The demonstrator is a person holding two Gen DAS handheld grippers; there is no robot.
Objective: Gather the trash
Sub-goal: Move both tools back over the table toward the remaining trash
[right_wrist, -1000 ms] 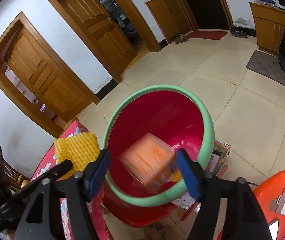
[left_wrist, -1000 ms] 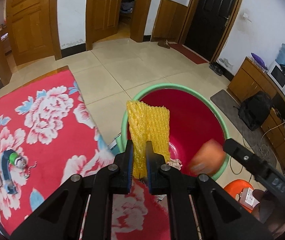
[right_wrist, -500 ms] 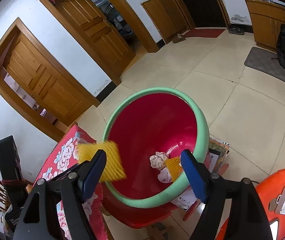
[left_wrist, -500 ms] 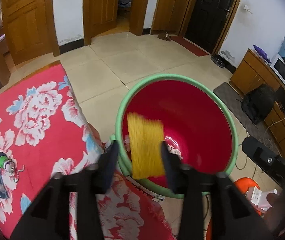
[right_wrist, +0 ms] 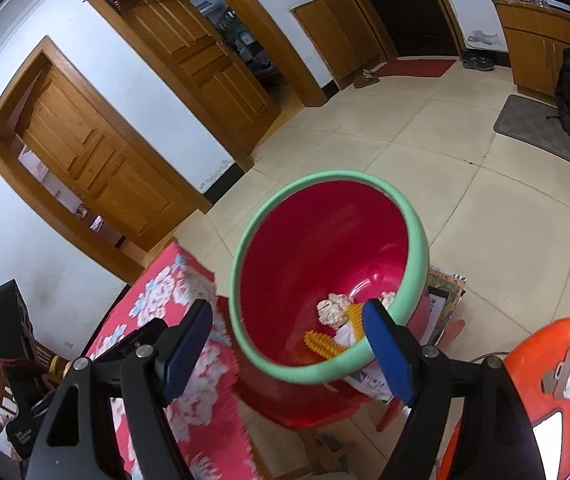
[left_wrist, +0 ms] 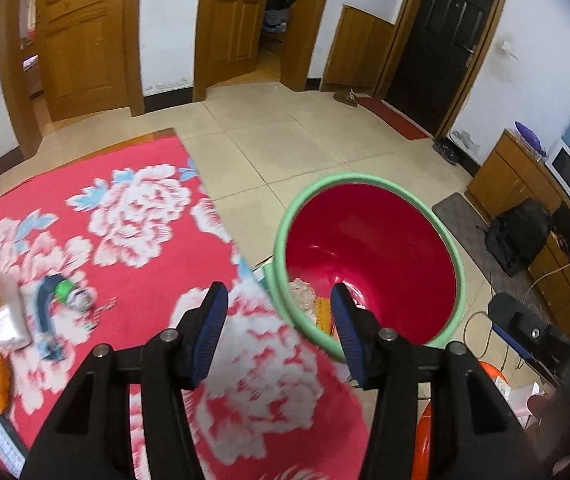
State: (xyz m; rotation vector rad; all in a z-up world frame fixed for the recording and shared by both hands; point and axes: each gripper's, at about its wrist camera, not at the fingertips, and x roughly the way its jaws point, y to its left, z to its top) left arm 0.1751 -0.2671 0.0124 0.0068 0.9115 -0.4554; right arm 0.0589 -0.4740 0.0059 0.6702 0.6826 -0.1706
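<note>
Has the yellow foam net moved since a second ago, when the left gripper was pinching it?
Yes. The yellow foam net has dropped out of the left gripper, now open, and lies at the bottom of the red bucket beside crumpled paper.

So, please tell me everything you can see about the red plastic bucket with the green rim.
The red plastic bucket with the green rim is round, glossy red inside, with a thick pale-green lip. It stands upright and open beside the edge of the red flowered tablecloth, apparently on a red stool. At its bottom lie yellow foam netting and crumpled white paper. Neither open gripper touches it.
</note>
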